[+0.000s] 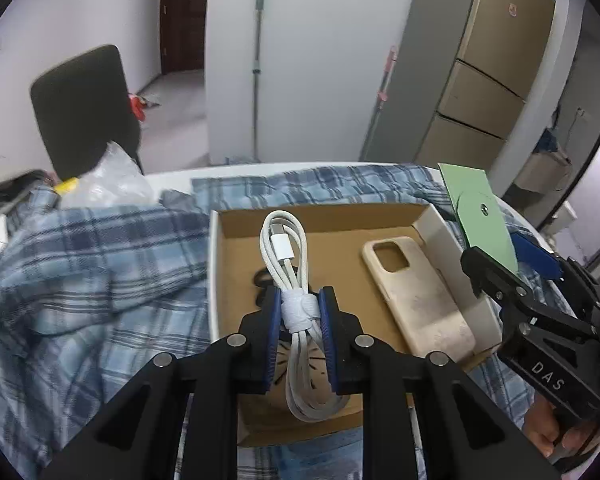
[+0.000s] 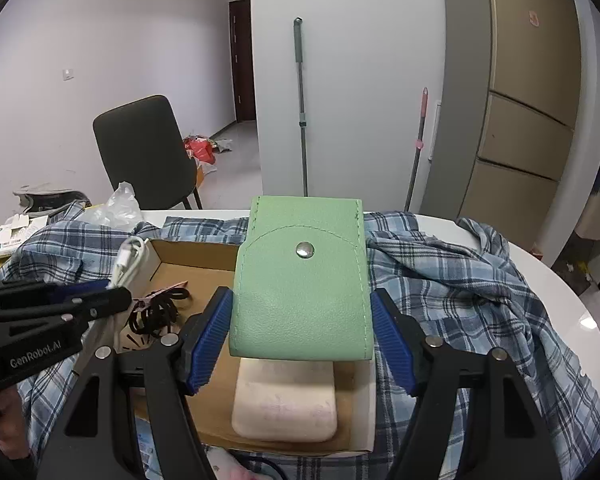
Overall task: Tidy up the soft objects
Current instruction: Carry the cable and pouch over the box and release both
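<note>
My left gripper is shut on a coiled white cable bound with a white strap, held above the open cardboard box. My right gripper is shut on a green leather pouch with a metal snap, held upright over the same box. A cream phone case lies flat on the box floor; the right wrist view shows the phone case just below the pouch. Black hair ties lie in the box's left part. The right gripper shows at the left view's right side, the left gripper at the right view's left side.
The box rests on a blue plaid shirt spread over a white round table. A clear plastic bag and small cartons lie at the table's left. A black chair stands behind, and mop handles lean on the wall.
</note>
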Demonstrator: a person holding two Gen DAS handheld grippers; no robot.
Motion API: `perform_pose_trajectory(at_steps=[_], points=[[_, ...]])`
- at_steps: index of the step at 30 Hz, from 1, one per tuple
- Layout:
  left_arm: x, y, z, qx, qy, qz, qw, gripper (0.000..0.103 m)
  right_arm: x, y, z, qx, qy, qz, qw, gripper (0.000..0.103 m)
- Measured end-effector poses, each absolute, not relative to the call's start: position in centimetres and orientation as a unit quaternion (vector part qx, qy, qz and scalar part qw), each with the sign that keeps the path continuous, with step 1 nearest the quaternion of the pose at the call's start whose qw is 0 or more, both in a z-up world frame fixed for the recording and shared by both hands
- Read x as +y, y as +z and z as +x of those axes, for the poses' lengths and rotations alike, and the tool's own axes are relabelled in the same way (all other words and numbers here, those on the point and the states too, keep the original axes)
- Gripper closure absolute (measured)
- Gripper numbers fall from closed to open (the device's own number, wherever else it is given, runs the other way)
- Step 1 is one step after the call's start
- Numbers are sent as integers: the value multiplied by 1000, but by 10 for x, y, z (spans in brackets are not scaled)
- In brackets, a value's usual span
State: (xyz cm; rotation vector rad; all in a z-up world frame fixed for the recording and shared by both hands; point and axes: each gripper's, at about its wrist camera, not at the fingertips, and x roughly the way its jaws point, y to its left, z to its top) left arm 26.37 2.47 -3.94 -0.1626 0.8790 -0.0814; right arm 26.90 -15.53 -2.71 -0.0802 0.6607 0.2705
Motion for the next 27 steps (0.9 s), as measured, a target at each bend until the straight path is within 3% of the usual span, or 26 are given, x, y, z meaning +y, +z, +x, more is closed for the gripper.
perform_pose_trajectory(at_steps=[15, 17, 19, 20, 27], points=[[23, -49, 267, 426, -34, -70, 901, 82, -156, -35, 272, 340, 144, -39, 928, 35], [24, -49, 267, 425, -32, -68, 902, 74, -157, -36, 273, 343, 149, -36, 927, 35], [23, -47, 266, 418, -34, -65, 905, 50, -157, -37, 273, 347, 156, -32, 924, 35], [22, -45, 264, 411, -32, -61, 909, 32, -157, -37, 274, 350, 159, -31, 923, 35], [27, -28, 255, 376, -18, -61, 924, 30, -151, -45, 275, 365, 173, -33, 914, 35]])
